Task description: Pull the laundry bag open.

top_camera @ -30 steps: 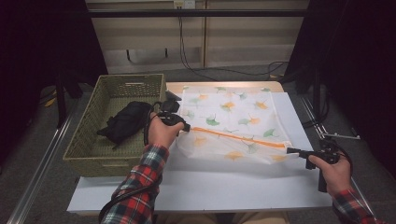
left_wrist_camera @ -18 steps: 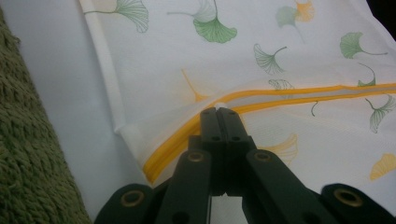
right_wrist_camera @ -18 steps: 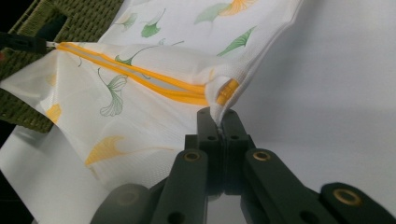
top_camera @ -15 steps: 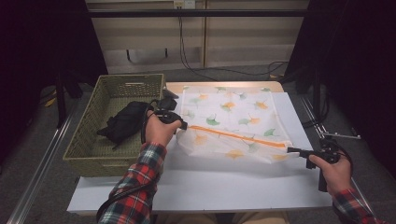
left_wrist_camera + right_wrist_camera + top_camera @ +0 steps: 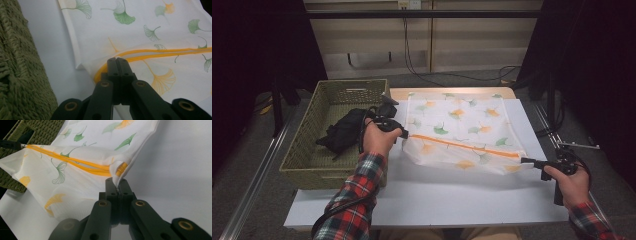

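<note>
My left claw [image 5: 117,61] is clamped on the near-left end of the orange zipper of a white mesh laundry bag printed with green and orange ginkgo leaves [image 5: 457,127]. My right claw [image 5: 116,182] pinches the zipper's other end, at the bag's near-right corner. The bag lies on the white tabletop [image 5: 437,195], its zipper edge raised and running left to right between my claws, just beside a green woven basket [image 5: 307,150] holding a black garment [image 5: 342,132]. Since a second ago my left hand has barely shifted; the bag looks unchanged.

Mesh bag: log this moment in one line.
left hand-held gripper: shut on mesh bag, zipper end | right hand-held gripper: shut on opposite corner | wicker basket: black cloth inside
</note>
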A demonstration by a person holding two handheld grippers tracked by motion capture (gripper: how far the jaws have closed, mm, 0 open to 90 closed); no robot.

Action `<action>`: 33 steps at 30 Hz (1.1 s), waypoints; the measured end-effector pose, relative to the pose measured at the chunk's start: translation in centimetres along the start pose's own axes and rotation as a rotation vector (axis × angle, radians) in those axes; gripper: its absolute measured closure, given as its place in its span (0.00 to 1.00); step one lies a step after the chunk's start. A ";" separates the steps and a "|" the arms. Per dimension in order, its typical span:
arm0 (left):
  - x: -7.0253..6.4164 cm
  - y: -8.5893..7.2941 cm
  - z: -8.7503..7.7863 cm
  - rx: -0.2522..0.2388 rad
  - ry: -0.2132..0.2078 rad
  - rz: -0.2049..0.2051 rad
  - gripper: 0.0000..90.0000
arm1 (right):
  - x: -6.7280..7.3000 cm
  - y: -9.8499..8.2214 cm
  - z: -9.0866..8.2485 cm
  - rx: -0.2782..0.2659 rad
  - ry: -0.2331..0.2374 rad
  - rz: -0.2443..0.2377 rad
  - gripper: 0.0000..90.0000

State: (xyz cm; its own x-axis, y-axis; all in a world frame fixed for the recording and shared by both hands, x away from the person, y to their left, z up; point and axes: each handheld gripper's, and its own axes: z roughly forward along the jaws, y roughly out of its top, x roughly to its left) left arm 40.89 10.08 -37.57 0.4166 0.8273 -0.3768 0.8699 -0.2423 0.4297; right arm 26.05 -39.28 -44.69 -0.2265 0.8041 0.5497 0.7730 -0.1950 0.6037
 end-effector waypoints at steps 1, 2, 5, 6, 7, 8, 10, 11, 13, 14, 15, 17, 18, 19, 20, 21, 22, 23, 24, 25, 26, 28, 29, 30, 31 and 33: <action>0.1 0.0 0.0 -0.004 -0.007 -0.004 1.00 | 0.0 0.0 0.0 -0.001 -0.001 0.002 1.00; 0.1 0.0 -0.1 -0.004 -0.012 -0.006 1.00 | -0.1 0.0 -0.1 -0.003 0.001 0.004 1.00; 0.1 0.0 -0.2 -0.004 0.004 -0.006 1.00 | -0.2 0.0 -0.1 -0.007 -0.007 0.002 1.00; 0.1 0.0 -0.2 -0.005 0.003 -0.011 1.00 | -0.2 0.0 -0.2 -0.004 -0.011 0.007 1.00; 0.3 0.1 -0.3 -0.005 0.004 -0.003 1.00 | -0.3 0.0 -0.2 -0.006 -0.008 0.004 1.00; 0.3 0.1 -0.3 -0.009 0.006 -0.010 1.00 | -0.4 0.0 -0.2 -0.005 -0.007 0.011 1.00; 0.4 0.1 -0.4 -0.008 0.014 -0.001 1.00 | -0.3 0.0 -0.2 -0.003 -0.013 0.017 1.00; 0.4 0.1 -0.4 -0.004 0.011 0.001 1.00 | -0.3 0.0 -0.2 -0.006 -0.012 0.016 1.00; 0.4 0.2 -0.5 -0.011 0.011 -0.005 1.00 | -0.4 0.0 -0.2 -0.008 -0.013 0.005 1.00; 0.4 0.2 -0.6 -0.009 0.017 0.002 1.00 | -0.4 0.0 -0.2 -0.007 -0.012 0.005 1.00; 0.4 0.2 -0.6 -0.014 0.015 -0.008 1.00 | -0.3 0.0 -0.2 -0.002 -0.013 0.011 1.00; 0.4 0.2 -0.7 -0.016 0.008 -0.013 1.00 | -0.5 0.0 -0.2 -0.001 -0.014 0.010 1.00; 0.5 0.2 -0.8 -0.014 0.012 -0.010 1.00 | -0.6 0.0 -0.2 -0.004 -0.017 0.005 1.00; 0.5 0.1 -0.8 -0.013 0.015 -0.003 1.00 | -0.5 0.0 -0.2 -0.007 -0.019 0.004 1.00; 0.6 0.1 -0.9 -0.012 0.011 -0.007 1.00 | -0.5 0.0 -0.3 -0.007 -0.020 0.002 1.00; 0.6 0.1 -0.9 -0.013 0.010 -0.014 1.00 | -0.5 0.0 -0.4 -0.005 -0.017 0.006 1.00; 0.6 0.0 -0.9 -0.011 0.004 -0.012 1.00 | -0.5 0.0 -0.4 -0.009 -0.018 0.012 1.00; 0.7 0.0 -0.9 -0.010 0.009 -0.008 1.00 | -0.5 0.1 -0.4 -0.008 -0.014 0.010 1.00; 0.7 0.0 -0.9 -0.009 0.011 -0.008 1.00 | -0.5 0.1 -0.4 -0.008 -0.010 0.012 1.00; 0.6 0.0 -0.9 -0.011 0.011 -0.019 1.00 | -0.5 0.0 -0.4 -0.008 -0.010 0.013 1.00; 0.7 0.0 -0.9 -0.016 0.015 -0.018 1.00 | -0.5 0.1 -0.4 -0.006 -0.015 0.012 1.00; 0.8 -0.1 -1.0 -0.015 0.004 -0.027 1.00 | -0.6 0.0 -0.5 -0.009 -0.013 0.017 1.00; 0.8 -0.1 -1.0 -0.016 0.006 -0.022 1.00 | -0.8 0.0 -0.5 -0.017 -0.020 0.009 1.00; 0.8 -0.1 -1.0 -0.012 0.014 -0.011 1.00 | -0.8 0.1 -0.6 -0.017 -0.015 0.016 1.00; 0.8 -0.1 -1.0 -0.017 0.013 -0.017 1.00 | -0.7 0.1 -0.6 -0.013 -0.013 0.020 1.00; 0.9 -0.1 -1.0 -0.012 0.012 -0.014 1.00 | -0.8 0.1 -0.7 -0.015 -0.019 0.020 1.00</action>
State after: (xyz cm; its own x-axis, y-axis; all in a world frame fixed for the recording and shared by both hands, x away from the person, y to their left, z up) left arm 40.93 11.35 -37.09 0.4015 0.8365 -0.3730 0.8721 -0.2247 0.4347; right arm 25.90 -40.32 -44.63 -0.1999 0.8105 0.5506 0.7684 -0.2189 0.6013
